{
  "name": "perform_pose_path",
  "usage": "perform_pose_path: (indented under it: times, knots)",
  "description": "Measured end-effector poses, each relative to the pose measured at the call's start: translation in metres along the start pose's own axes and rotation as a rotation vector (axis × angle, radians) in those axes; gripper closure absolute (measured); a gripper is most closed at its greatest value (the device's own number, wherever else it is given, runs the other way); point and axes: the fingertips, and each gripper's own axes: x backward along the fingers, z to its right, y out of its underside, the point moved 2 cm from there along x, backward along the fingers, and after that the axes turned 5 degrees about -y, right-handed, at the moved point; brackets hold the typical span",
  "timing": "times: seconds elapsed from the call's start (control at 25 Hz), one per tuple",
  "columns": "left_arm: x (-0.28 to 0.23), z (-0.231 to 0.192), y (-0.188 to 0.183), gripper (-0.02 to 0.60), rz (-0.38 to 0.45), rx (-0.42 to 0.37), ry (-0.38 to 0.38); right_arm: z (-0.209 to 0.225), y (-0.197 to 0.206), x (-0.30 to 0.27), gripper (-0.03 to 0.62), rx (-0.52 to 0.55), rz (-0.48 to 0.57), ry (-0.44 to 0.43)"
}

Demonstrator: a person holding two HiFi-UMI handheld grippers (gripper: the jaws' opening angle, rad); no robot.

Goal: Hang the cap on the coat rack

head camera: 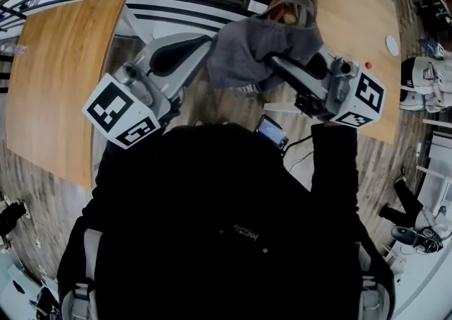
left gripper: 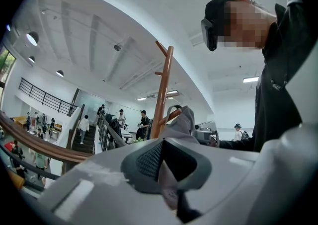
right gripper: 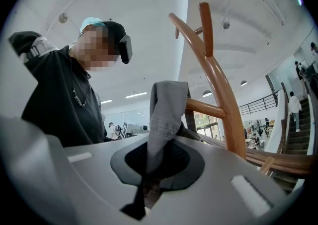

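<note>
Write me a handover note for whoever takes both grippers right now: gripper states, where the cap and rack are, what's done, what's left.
Left gripper: shut on the cap, fabric pinched between its fingers.
Right gripper: shut on the cap's other side.
Cap: held up between both grippers, against a lower peg of the coat rack.
Done: cap lifted and at the rack.
Left: I cannot tell if it is hooked yet. Probably seat it over the peg, open both grippers, back away.
</note>
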Motion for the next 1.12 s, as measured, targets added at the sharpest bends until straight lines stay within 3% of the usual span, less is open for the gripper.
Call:
perform_pose_path:
  times: [0.48,1.12]
  knots:
    - [-0.002,-0.019,-0.003,0.578,0.014,-0.004,-0.027,0.020,0.005,-0.006,0.563,-0.006,-0.017,-0.016]
    - [-0.013,0.003,0.012,0.578,-0.003,-0.021,-0.039,0.023,0.014,0.024,0.563,-0.041,0.034,0.003]
